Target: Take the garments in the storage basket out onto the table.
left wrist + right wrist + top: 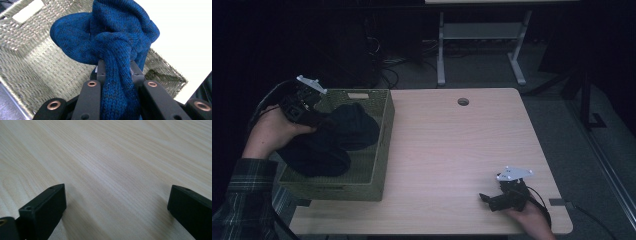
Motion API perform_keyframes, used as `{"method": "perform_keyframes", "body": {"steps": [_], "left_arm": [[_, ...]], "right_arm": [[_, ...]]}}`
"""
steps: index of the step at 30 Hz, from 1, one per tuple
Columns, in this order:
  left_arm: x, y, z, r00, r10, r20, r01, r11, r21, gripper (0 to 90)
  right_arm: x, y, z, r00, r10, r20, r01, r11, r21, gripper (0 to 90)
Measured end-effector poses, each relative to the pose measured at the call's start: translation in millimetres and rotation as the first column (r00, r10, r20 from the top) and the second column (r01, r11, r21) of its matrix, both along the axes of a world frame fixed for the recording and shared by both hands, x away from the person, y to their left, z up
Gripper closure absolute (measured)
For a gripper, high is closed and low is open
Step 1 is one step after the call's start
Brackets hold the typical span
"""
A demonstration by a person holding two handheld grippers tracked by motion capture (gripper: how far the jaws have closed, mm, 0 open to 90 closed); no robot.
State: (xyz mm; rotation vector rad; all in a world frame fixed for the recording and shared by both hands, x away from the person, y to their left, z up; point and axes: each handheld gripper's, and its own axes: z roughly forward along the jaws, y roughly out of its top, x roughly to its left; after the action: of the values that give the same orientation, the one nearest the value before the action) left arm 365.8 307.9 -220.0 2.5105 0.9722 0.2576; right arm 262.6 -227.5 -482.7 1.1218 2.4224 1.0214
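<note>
Over the woven basket [382, 150] at the table's left end, the left gripper [117, 72] is clamped on a bunched blue knit garment [112, 32], most of which sags down inside the basket. The right gripper [490, 198] rests near the table's [452, 145] front right corner, jaws wide apart with nothing between them. From where I stand, the pinch takes just one thick fold, so the heavy hanging cloth could slide free, or catch the basket's rim and drag it along.

Dim rm, grey carpet floor [562, 130], white-legged desk [482, 30] behind
</note>
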Motion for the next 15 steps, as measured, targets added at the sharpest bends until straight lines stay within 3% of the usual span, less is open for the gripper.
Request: {"method": "perform_keyframes", "body": {"steps": [11, 15], "left_arm": [[-0.4, -6.1, 24.7, 0.9995, -0.02, 0.026, 0.021, 0.9995, -0.023, 76.6], [-2.4, -10.1, 36.8, 0.9981, -0.049, 0.039, 0.051, 0.9966, -0.064, 76.6]], "right_arm": [[0.0, 0.0, 0.0, 1.0, 0.0, 0.0, 0.0, 1.0, 0.0, 1.6], [0.0, 0.0, 0.0, 1.0, 0.0, 0.0, 0.0, 1.0, 0.0, 1.6]]}}
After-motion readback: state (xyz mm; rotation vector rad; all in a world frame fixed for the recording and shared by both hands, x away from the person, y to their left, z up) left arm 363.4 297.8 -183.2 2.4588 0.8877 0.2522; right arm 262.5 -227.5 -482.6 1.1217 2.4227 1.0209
